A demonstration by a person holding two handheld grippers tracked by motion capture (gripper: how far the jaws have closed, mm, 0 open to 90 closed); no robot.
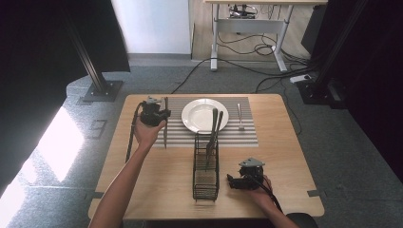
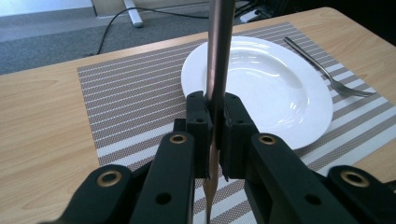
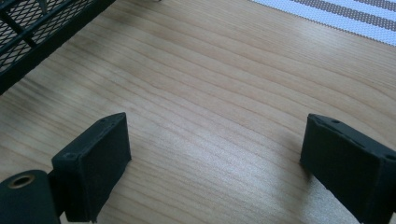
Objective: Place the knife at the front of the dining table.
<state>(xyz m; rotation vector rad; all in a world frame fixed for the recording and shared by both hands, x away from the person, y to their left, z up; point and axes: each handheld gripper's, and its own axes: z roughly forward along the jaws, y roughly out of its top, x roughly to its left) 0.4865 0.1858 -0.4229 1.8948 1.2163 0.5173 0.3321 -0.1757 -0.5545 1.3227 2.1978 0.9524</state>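
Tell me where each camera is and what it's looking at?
High view: sits above the person's side, looking forward and down on the table; both forearms, the left tongs and right tongs show.
Left gripper view: rides the left tongs, facing the plate and fork; its jaws pinch a knife.
Right gripper view: rides the right tongs, facing bare table with jaws apart, the basket at the corner.
Shared: the plate, fork and knife also appear in the high view.

Light wooden counter (image 1: pixel 280 142) with rounded corners, standing on grey carpet.
A grey-and-white striped woven placemat (image 1: pixel 237 135) lay along its far half, and a black wire-mesh cutlery basket (image 1: pixel 206 178) stood on the bare wood nearer the person, touching the mat's edge.
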